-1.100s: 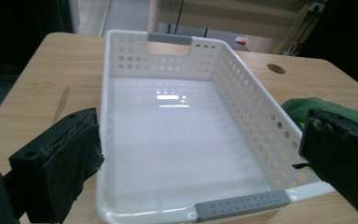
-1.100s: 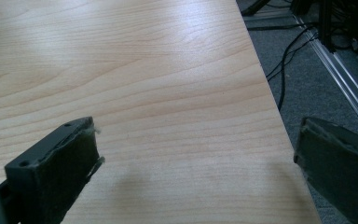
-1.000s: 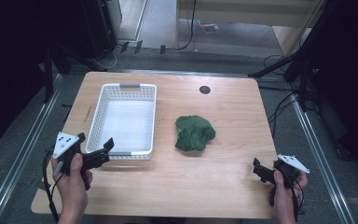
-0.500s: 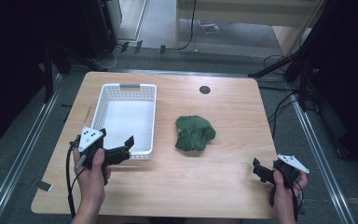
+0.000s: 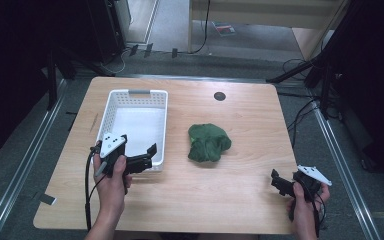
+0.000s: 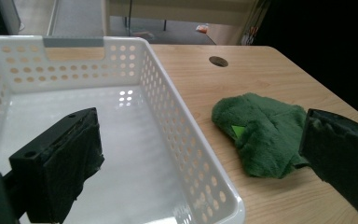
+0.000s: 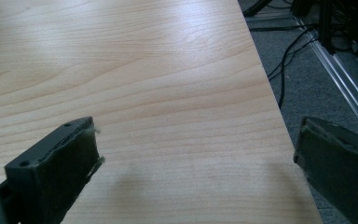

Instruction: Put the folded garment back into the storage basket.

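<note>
Wooden table (image 5: 240, 125) holds white basket (image 5: 135, 125), green cloth (image 5: 208, 142).

worktop (image 5: 240, 125): we see pale wood grain, smooth, with a soft sheen
basket (image 6: 177, 126): white plastic, glossy, its walls perforated
cloth (image 6: 265, 133): we read it as green plush fabric, fuzzy and matt
jaws: matt black, their inner pads rough and frayed
floor (image 5: 25, 200): grey, matt, at frame edges
</note>
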The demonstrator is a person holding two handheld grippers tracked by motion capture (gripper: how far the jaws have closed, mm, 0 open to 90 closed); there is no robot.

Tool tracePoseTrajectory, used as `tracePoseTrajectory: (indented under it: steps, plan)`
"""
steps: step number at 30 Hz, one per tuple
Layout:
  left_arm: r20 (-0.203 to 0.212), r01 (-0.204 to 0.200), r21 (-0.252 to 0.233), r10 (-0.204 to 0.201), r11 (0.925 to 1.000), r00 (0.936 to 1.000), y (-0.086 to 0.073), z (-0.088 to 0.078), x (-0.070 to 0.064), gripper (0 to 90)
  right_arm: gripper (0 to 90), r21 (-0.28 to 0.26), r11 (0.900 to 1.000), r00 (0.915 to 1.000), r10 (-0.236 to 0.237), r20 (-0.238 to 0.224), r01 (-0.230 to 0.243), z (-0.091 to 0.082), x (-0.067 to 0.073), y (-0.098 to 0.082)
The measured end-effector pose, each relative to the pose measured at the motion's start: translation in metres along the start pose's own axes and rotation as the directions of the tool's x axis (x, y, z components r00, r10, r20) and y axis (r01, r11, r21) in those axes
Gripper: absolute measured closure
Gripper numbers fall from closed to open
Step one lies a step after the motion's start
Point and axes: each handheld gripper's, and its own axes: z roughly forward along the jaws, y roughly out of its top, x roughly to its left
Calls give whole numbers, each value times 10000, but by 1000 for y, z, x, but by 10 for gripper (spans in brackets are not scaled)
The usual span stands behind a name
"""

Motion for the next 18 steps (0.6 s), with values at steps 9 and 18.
tracePoseTrajectory:
  steps: [9,18]
  plan:
    - [382,-146,243,136,9996,9992,1,19,-19,0,0,1,10000,10000,-26,-3,26,0,0,0]
    - [678,-289,428,259,9987,9974,4,38,-37,0,0,-9,10000,10000,-37,17,37,0,0,0]
